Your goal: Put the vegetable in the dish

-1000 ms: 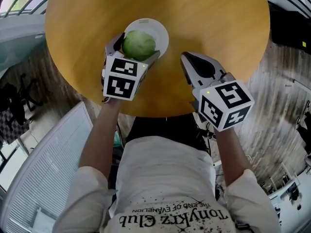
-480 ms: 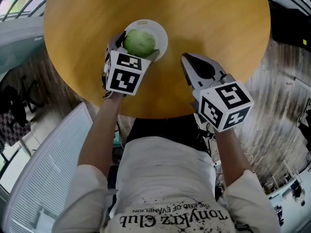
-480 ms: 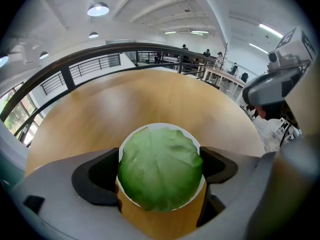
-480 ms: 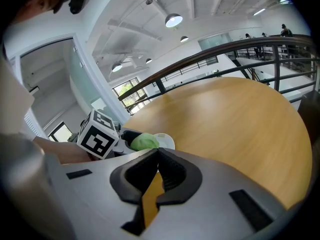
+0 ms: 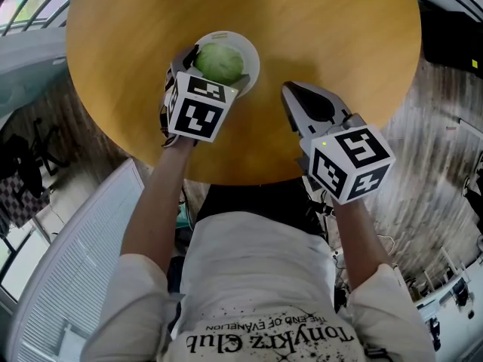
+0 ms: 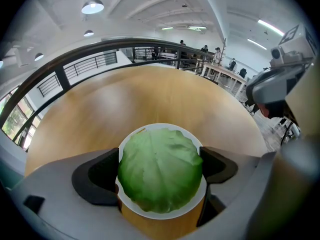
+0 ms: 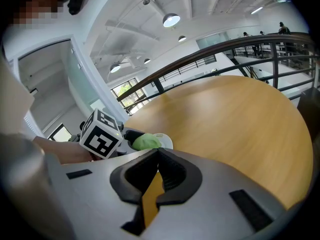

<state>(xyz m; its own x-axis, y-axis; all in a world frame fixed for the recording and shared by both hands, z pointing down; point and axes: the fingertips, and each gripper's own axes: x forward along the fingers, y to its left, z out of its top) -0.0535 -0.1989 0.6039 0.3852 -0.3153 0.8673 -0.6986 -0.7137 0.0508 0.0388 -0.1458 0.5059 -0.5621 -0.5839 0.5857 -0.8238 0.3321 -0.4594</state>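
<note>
Cabbage, a round green head, sits clamped between the two jaws of the left gripper. In the left gripper view both dark pads press its sides. It hangs right over the white dish, covering most of it, with only the rim showing around the leaves. I cannot tell whether it touches the dish floor.

Versus 1.0 s ago, the left gripper has shifted slightly toward 12 o'clock in the head view, so the cabbage is now more centred on the dish.

Right gripper is unchanged. Its jaws are closed tip to tip on nothing, and it lies at 4 o'clock from the dish over the round wooden table.
</note>
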